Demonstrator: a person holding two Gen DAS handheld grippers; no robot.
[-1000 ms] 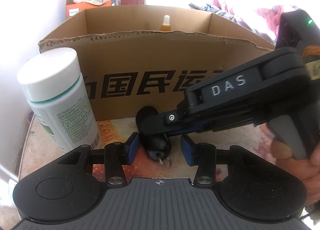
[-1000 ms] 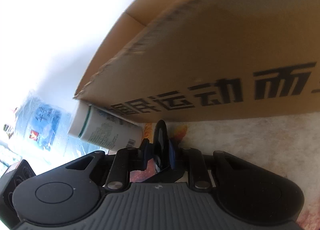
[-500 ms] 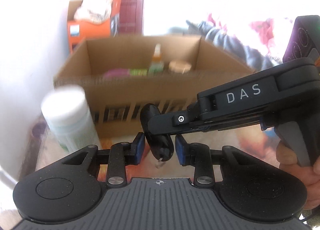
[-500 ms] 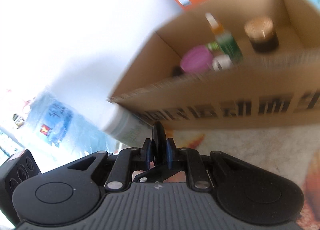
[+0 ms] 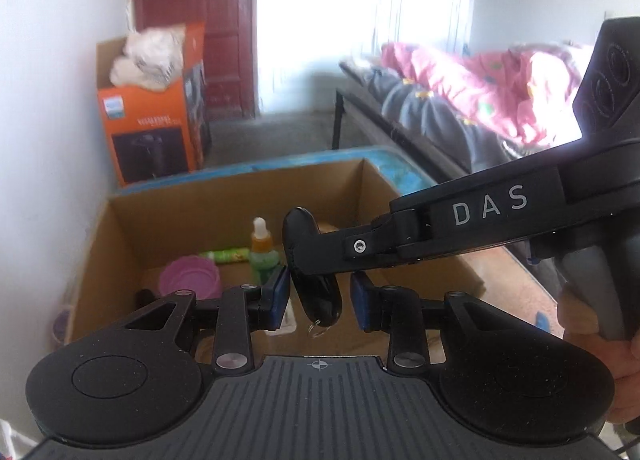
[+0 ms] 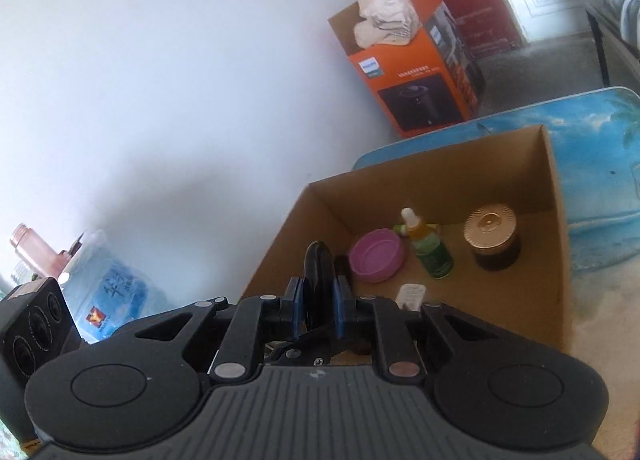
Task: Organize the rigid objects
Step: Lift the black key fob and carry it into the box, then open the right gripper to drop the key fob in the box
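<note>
right claw (image 6: 316,310): pinching black fob (image 6: 317,280), held over box (image 6: 554,260)
left claw (image 5: 320,298): spread, pads flank fob, no contact
box: on counter (image 6: 600,163); holds pink lid (image 6: 375,256), dropper bottle (image 6: 430,250), jar (image 6: 493,238)

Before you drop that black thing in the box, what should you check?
1. Right gripper shut on the black key fob: ok.
2. Left gripper, jaws just been closing with the fob between them, pads not pressing it: ok.
3. Cardboard box open on top: ok.
4. Bare floor left inside the box: ok.
5. Dropper bottle upright: ok.
6. Fob fully past the box's near wall: cannot tell.
</note>
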